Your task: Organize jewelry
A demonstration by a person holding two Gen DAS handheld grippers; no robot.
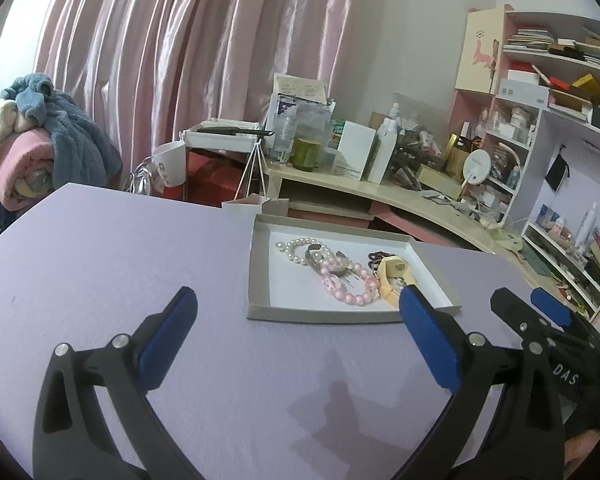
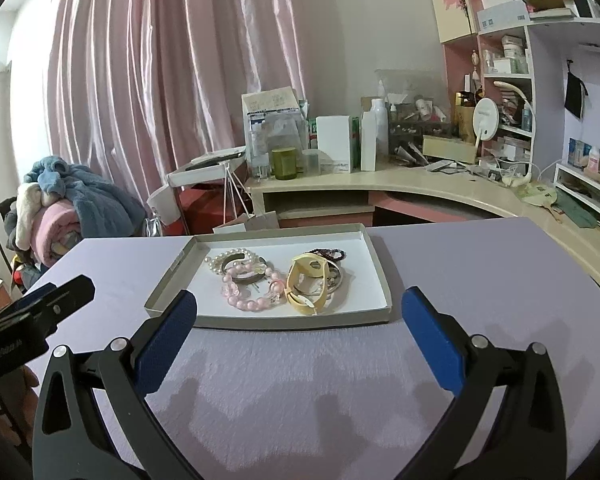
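Note:
A shallow grey tray with a white floor lies on the lilac table. In it lie a white pearl bracelet, a pink bead bracelet, a yellow band and dark and metal bangles. My left gripper is open and empty, just short of the tray's near edge. My right gripper is open and empty, fingertips at the tray's near corners. The right gripper also shows at the left wrist view's right edge, the left gripper at the right wrist view's left edge.
Behind the table stands a cluttered cream desk with boxes and bottles, and shelves to the right. A pink curtain hangs at the back. A pile of blankets lies at the left. A white paper bag stands behind the tray.

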